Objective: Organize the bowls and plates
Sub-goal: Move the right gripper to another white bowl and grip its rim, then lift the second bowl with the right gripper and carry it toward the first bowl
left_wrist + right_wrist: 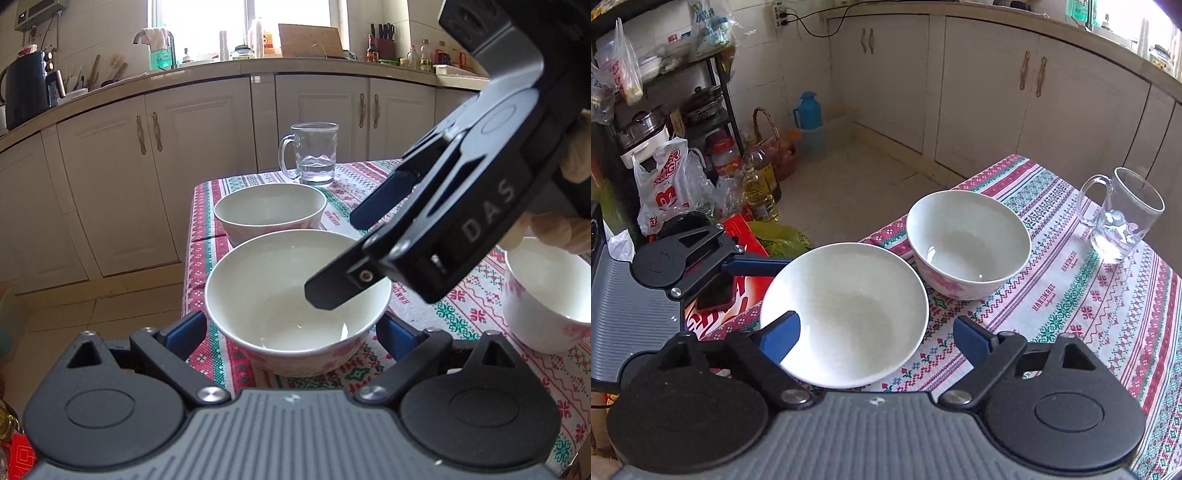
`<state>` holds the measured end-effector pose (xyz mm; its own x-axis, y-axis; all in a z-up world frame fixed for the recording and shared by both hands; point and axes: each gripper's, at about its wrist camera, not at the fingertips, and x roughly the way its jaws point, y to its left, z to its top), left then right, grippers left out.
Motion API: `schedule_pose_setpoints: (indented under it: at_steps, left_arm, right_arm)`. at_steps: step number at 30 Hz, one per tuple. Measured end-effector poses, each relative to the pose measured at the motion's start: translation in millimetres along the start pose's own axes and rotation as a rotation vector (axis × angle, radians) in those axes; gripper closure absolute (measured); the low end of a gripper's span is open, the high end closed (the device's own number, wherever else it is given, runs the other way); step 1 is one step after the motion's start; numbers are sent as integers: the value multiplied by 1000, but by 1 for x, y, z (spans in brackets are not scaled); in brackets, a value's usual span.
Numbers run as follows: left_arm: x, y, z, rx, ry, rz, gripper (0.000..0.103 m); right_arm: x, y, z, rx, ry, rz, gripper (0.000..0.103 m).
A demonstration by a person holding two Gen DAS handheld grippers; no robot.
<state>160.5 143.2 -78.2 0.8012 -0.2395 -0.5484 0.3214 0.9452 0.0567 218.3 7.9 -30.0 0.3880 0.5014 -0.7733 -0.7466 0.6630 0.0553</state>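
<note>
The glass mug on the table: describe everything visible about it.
The glass mug is clear, thick-based, with a looped handle on its left in the left wrist view. It stands upright on the patterned tablecloth, apparently empty, near the table's far edge, beyond the farther white bowl. Nothing else touches it.

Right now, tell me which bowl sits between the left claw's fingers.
The near bowl at the table's edge; the second bowl sits behind it, and a third stands off right.

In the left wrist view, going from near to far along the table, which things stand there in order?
Near bowl → far bowl → glass mug. The third bowl stands off to the right, so I leave it out.
</note>
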Motion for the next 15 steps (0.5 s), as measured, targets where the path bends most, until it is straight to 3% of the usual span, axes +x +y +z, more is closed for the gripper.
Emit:
schedule_pose_setpoints:
  at_steps: [15]
  left_arm:
    - [-1,8,0,-3,-9,-56,9]
  right_arm:
    - [19,-15,7,57,31,53,29]
